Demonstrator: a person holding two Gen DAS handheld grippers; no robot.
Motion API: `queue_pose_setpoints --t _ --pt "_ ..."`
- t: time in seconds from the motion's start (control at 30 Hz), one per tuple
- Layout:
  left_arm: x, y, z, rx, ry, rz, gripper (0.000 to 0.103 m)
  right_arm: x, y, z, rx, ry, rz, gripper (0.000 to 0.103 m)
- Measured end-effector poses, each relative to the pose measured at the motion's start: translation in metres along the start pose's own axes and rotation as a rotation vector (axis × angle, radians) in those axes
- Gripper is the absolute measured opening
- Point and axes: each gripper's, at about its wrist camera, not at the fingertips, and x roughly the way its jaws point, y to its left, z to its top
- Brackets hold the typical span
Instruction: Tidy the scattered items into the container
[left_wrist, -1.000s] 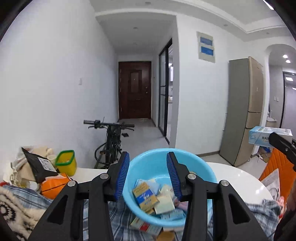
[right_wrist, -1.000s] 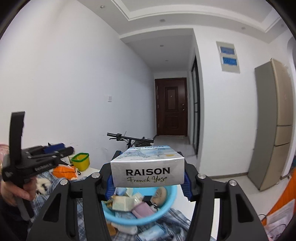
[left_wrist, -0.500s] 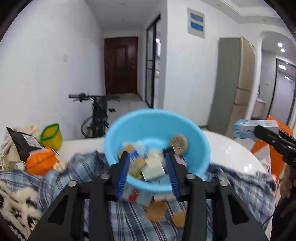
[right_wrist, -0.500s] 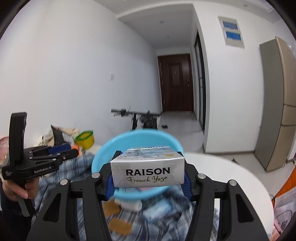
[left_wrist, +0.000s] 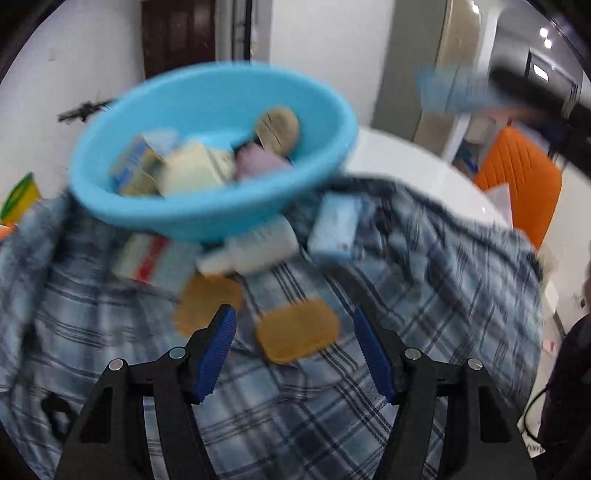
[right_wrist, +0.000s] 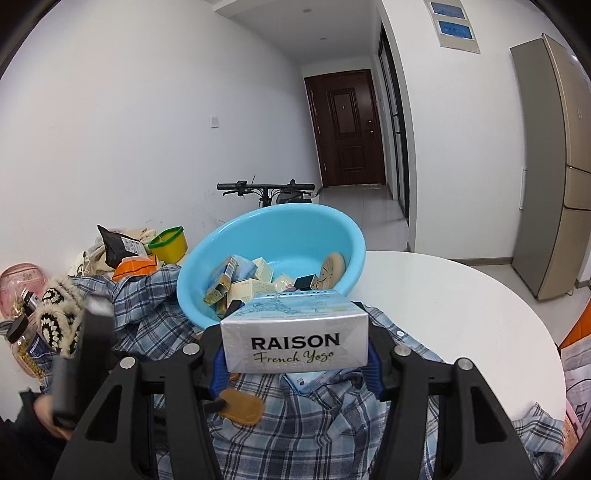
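A white round table carries a plaid cloth, and on the cloth sits the blue basin, the landmark here, already part-filled with small boxes. The right gripper clamps a RAISON box just short of the basin's near rim; it should probably clear that rim before letting go. The left gripper, jaws opening and empty, straddles an orange pad lying near the basin; centring it first would help.

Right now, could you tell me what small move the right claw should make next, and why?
Probably carry the RAISON box forward over the blue basin before releasing: the right claw grips it just short of the near rim, and the basin has room.
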Motion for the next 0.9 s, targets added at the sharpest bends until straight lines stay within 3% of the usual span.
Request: queue_pose_setpoints --t 0.23,0.33,0.63,0.9 --pt "0.056 -0.009 -0.008 -0.027 0.114 0.039 0.068 0.001 -0.008 -0.004 0.016 0.008 -0.009 0.055" --pt "0.059 -0.015 -0.01 0.005 0.087 0.084 0.066 0.002 -0.012 -0.007 0.027 0.014 -0.016 0.055" --pt "-0.008 -0.006 -0.033 -0.012 -0.022 0.041 0.066 0.004 -0.018 -0.014 0.043 0.038 -0.025 0.055" --pt "-0.05 0.029 -0.05 -0.143 -0.061 0.092 0.066 0.01 -0.007 -0.026 0.032 0.078 0.011 0.055"
